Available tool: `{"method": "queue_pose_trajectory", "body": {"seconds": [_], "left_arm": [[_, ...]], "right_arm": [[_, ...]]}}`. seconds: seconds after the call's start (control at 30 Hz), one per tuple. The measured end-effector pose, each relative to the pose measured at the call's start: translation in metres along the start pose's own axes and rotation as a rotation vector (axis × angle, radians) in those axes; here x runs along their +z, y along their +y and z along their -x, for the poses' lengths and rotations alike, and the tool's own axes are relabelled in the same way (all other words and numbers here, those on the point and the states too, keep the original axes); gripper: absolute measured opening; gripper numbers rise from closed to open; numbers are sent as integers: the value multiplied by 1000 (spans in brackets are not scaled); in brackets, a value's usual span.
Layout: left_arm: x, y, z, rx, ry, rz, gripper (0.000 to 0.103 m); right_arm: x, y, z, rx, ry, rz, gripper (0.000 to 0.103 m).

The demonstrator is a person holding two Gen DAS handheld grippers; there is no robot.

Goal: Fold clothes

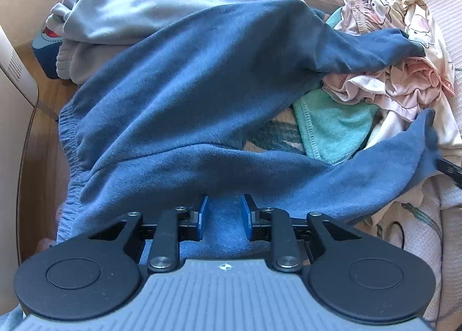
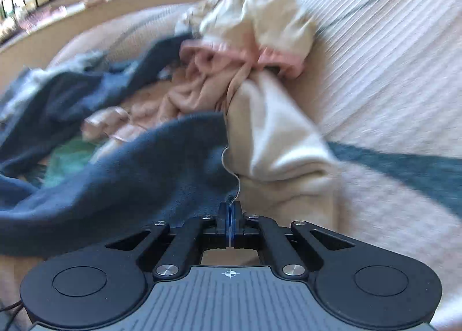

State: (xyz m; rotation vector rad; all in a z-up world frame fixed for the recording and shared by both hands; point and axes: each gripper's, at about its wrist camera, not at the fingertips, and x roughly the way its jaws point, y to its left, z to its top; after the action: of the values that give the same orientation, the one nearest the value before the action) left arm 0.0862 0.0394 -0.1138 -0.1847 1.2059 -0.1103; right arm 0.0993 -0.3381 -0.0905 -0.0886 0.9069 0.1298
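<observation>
A pair of dark blue pants (image 1: pixel 184 91) lies spread over a pile of clothes on a pale bedspread. My left gripper (image 1: pixel 223 217) stands part open, its blue pads on either side of a fold of the pants near the waistband; whether they grip it is unclear. In the right wrist view my right gripper (image 2: pixel 230 220) is shut at the hem of one blue pant leg (image 2: pixel 130 175), with a thin white thread running up from between its pads. That leg's end also shows in the left wrist view (image 1: pixel 415 140).
A light grey garment (image 1: pixel 144 10) lies behind the pants. A teal cloth (image 1: pixel 332 129) and crumpled pink and cream clothes (image 1: pixel 398 82) lie to the right, also in the right wrist view (image 2: pixel 260 51). A wooden floor (image 1: pixel 43 117) shows past the bed's left edge.
</observation>
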Motion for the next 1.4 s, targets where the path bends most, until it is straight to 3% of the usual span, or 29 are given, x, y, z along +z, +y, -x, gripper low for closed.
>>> {"method": "queue_pose_trajectory", "body": {"seconds": [0.17, 0.37, 0.5, 0.57, 0.77, 0.97, 1.2, 1.3, 1.4], "left_arm": [[-2, -1, -1, 9, -13, 0, 32], [-4, 5, -2, 27, -12, 18, 36], [-6, 8, -2, 43, -14, 23, 38], [-6, 11, 1, 44, -22, 40, 38], [-3, 5, 15, 28, -59, 29, 41], [-9, 5, 13, 26, -53, 31, 41], [-6, 3, 9, 16, -49, 29, 41], [-5, 2, 9, 10, -51, 26, 41], [-5, 3, 11, 17, -61, 20, 41]], "right_arm": [[-7, -15, 40, -43, 12, -33, 1], [-36, -13, 16, -55, 158, -46, 1], [-52, -12, -7, -115, 206, -29, 6], [-47, -8, 2, -122, 167, 1, 10], [-12, 28, 39, 46, -10, 129, 22], [3, 72, 3, 116, 18, 293, 23], [2, 78, -19, 151, 73, 338, 22], [5, 77, -24, 138, 99, 345, 4], [12, 72, -17, 127, 59, 310, 3]]}}
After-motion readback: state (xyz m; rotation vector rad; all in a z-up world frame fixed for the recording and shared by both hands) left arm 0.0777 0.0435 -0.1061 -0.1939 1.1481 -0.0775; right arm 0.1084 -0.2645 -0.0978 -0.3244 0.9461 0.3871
